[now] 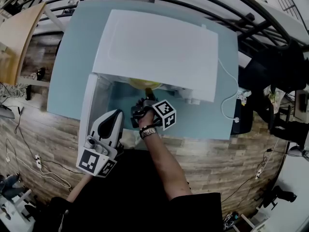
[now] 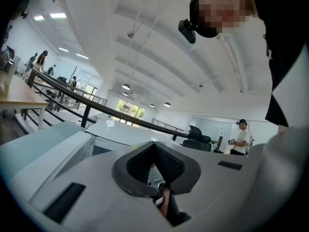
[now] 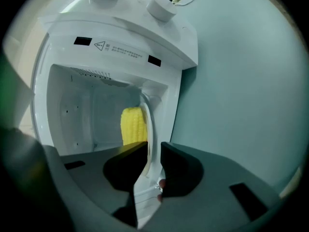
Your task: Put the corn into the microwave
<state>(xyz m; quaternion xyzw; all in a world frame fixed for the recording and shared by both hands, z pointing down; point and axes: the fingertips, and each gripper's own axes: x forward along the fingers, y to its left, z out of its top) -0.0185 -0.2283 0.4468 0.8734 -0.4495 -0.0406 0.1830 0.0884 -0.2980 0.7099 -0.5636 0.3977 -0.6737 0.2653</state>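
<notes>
The corn [image 3: 133, 124] is sitting inside the microwave [image 3: 120, 47], which is standing on the counter [image 1: 72, 57] w/ its door [image 1: 89, 100] swung open to the left. The cob is lying on what looks like a thin white plate [image 3: 147, 129].

The right gripper [image 3: 149, 151] is reaching into the opening. Its fingers [image 3: 181, 170] are nearly together, pinching the plate's near rim, nothing else between them. The left gripper [image 2: 154, 146] is hanging low by the person's body, pointing up, fingers meeting at the tips w/ nothing in them.

Handling, imo: the cob is looking light, stiff and round, so prob rolling if the plate is tipping. The plate is looking hard and smooth, so slippery at that thin rim. The rim seems the best place to be holding it, keeping it level and sliding it along the cavity floor rather than lifting.
</notes>
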